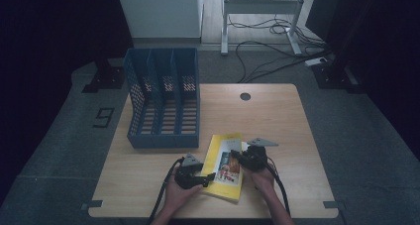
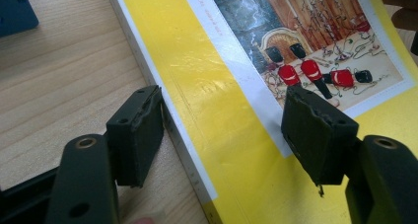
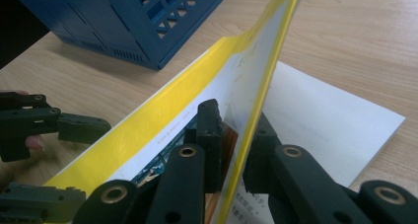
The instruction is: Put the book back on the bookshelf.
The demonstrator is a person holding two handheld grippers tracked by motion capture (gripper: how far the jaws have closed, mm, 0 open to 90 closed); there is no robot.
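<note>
A yellow picture book [image 1: 225, 165] lies near the table's front edge. My left gripper [image 2: 224, 115] is open and straddles the book's spine edge [image 2: 172, 120]: one jaw stands on the wood beside it, the other hangs over the yellow cover. My right gripper [image 3: 236, 120] is shut on the front cover [image 3: 246, 71], which stands lifted at an angle off a white inner page [image 3: 325, 120]. In the high view the left gripper [image 1: 208, 178] sits at the book's left and the right gripper [image 1: 237, 158] at its right edge. The right gripper view takes in the left gripper [image 3: 54, 125] at its left.
A blue three-slot file rack [image 1: 163, 98] stands on the table's back left, close behind the book; its corner [image 3: 128, 17] is seen in the right gripper view. The wooden table [image 1: 277, 121] has a round cable hole [image 1: 245, 96] at the back. Cables lie on the floor beyond.
</note>
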